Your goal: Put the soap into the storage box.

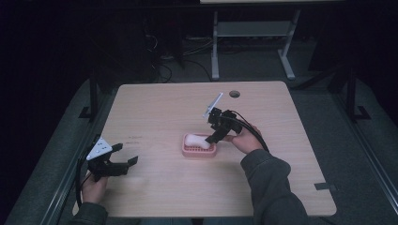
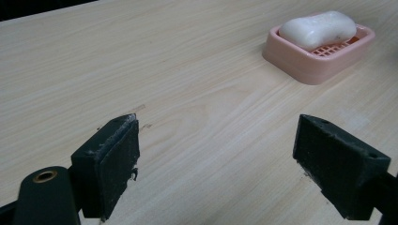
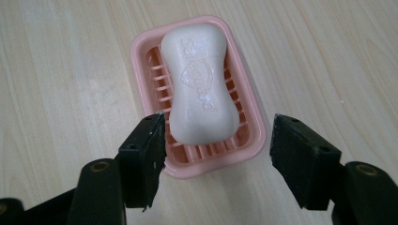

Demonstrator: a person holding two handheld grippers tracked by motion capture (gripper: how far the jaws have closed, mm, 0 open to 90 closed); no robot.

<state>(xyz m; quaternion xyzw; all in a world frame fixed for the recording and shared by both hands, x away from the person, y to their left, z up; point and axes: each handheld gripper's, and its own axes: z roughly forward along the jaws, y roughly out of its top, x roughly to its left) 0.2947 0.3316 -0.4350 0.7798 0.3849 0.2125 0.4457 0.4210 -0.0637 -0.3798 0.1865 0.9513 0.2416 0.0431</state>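
A white bar of soap [image 3: 201, 84] lies in a pink slatted soap dish [image 3: 244, 101] directly below the right gripper [image 3: 218, 145], jaws spread either side, while the left gripper [image 1: 126, 153] rests open well apart on the wooden table [image 1: 155, 112].

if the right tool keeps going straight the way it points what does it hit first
Probably the white soap bar lying in the pink soap dish; the open right tool points down at its near end, though depth is unclear.

Table [image 3: 56, 70]: pale matt woodgrain. Soap dish [image 3: 251, 136] under right jaws: smooth pink plastic. Soap [image 3: 202, 89]: waxy white, embossed.
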